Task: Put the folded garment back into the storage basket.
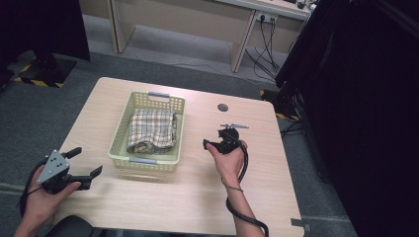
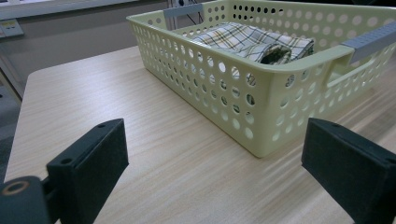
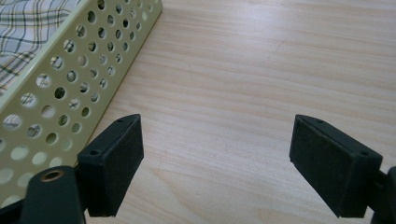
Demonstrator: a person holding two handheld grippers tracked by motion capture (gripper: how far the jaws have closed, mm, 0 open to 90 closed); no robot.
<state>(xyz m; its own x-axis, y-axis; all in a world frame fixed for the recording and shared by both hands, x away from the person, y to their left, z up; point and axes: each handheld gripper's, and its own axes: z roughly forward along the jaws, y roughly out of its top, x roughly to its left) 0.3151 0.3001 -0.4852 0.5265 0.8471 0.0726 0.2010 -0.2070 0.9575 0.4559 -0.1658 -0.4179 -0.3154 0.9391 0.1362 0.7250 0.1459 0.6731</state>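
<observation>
Nearest the bottom of the high view, the left gripper (image 1: 84, 165) sits at lower left over the table (image 1: 197, 197), jaws spread wide with nothing between them; the left gripper view confirms this, both black pads apart with bare wood between. The right gripper (image 1: 213, 143) is held centre-right, just beside the basket's right wall; in the right gripper view its jaws also stand wide apart and empty over the wood grain. Between the two grippers, centre frame, stands the perforated pale-green plastic basket (image 1: 121, 132) with grey handle inserts at its near and far ends. Inside it lies the folded plaid cloth (image 1: 152, 130), resting flat on the basket floor and covering most of it; the near end looks rolled or tucked under, showing a darker inner layer in the left gripper view (image 2: 275, 52). Handling judgement: the cloth is light, soft and limp, not fragile and not slippery against the pads; it will sag and likely unfold if lifted from one point. Best hold is probably a pinch on the thick rolled near edge, or one gripper at each end to keep the fold. The basket is light and stiff, and could slide on the wood if the cloth drags on its wall. Count: one basket, one cloth, two grippers, one table. Farther off, upper frame, a desk (image 1: 197, 19) with dangling cables (image 1: 264, 47).
</observation>
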